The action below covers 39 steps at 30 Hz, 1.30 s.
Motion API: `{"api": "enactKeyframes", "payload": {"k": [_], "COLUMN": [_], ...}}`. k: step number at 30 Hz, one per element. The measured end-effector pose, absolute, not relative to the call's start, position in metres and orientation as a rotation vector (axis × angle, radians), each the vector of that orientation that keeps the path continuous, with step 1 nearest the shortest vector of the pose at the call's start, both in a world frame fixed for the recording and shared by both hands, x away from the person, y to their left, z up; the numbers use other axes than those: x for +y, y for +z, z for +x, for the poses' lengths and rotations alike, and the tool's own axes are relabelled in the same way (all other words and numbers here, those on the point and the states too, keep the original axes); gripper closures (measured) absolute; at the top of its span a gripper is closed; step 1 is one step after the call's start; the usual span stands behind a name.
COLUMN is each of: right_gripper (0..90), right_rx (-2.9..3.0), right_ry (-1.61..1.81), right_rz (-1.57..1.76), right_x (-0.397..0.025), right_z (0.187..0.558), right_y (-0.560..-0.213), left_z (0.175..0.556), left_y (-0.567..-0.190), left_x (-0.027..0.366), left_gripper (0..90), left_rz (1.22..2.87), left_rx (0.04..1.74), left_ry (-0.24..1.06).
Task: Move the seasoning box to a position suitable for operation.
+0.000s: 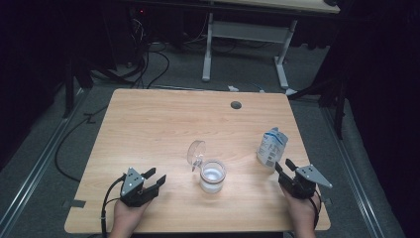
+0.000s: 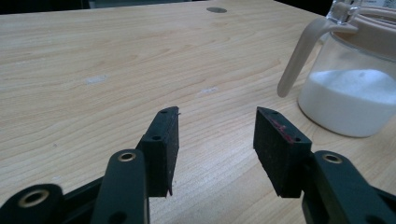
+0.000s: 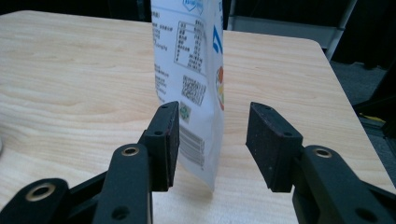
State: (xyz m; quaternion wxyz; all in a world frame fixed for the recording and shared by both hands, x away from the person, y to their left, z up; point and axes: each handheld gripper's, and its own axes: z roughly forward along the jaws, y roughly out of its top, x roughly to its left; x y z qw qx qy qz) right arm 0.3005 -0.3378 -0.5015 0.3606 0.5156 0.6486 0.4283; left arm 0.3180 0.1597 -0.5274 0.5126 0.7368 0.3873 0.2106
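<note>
A clear glass jar (image 1: 213, 175) with white powder in it stands near the table's front middle, its hinged lid (image 1: 195, 151) flipped open behind it. In the left gripper view the jar (image 2: 350, 88) is at the right, its handle toward me. A white and blue printed pouch (image 1: 272, 147) stands upright at the right. My left gripper (image 1: 157, 178) rests open on the table, left of the jar, with nothing in it. My right gripper (image 1: 283, 166) is open just in front of the pouch (image 3: 191, 79), whose near edge reaches between the jaws without being clamped.
The wooden table (image 1: 158, 124) has a round grommet hole (image 1: 236, 105) near its far edge. Beyond it stand a white-legged desk (image 1: 245, 34) and cables on the grey floor. Dark curtains close in both sides.
</note>
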Motion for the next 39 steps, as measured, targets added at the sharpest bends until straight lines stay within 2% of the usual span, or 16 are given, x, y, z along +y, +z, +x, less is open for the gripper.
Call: {"api": "enactKeyframes", "payload": {"k": [6, 17, 28, 34, 39], "right_gripper": [54.3, 54.0, 57.2, 62.3, 65.1], "right_rx": [1.695, 1.832, 1.965, 2.006, 2.01], "right_ry": [1.092, 1.1, 1.123, 1.125, 1.107], "right_rz": [1.322, 1.244, 1.138, 1.094, 1.096], "right_x": [-0.331, -0.291, -0.247, -0.228, -0.219], "right_z": [0.291, 0.286, 0.292, 0.294, 0.293], "right_y": [-0.507, -0.519, -0.525, -0.527, -0.527], "left_z": [0.321, 0.32, 0.315, 0.314, 0.317], "left_y": [-0.528, -0.528, -0.527, -0.52, -0.515], "left_x": [0.158, 0.156, 0.153, 0.148, 0.139], "left_gripper": [51.5, 54.9, 54.3, 54.4, 57.5], "left_rz": [1.767, 1.768, 1.754, 1.757, 1.767], "left_rx": [0.939, 0.937, 0.953, 0.944, 0.946], "left_ry": [0.503, 0.5, 0.469, 0.462, 0.448]}}
